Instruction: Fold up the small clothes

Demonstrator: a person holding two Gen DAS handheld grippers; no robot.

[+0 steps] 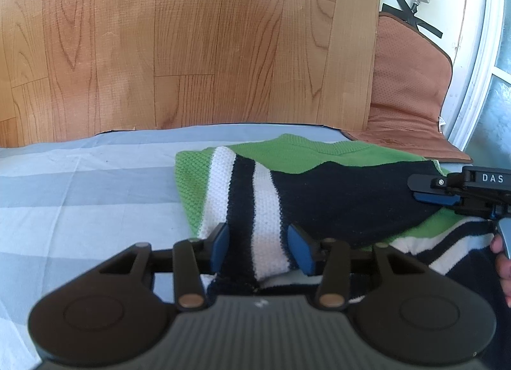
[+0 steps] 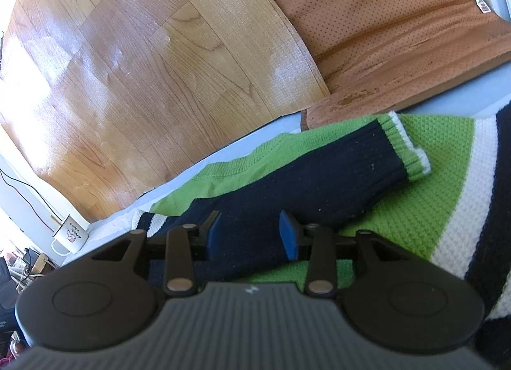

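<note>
Sweater: green, navy and white striped knit sweater [image 1: 319,184] lies on a grey checked sheet [image 1: 80,184].
Left claw [image 1: 260,247]: wide, fingers either side of a striped fold.
Right claw [image 2: 250,232]: wide, over the navy sleeve [image 2: 319,178].

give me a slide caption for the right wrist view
Open right gripper poised over the navy sleeve folded across a green striped sweater, with wood floor beyond.
</note>
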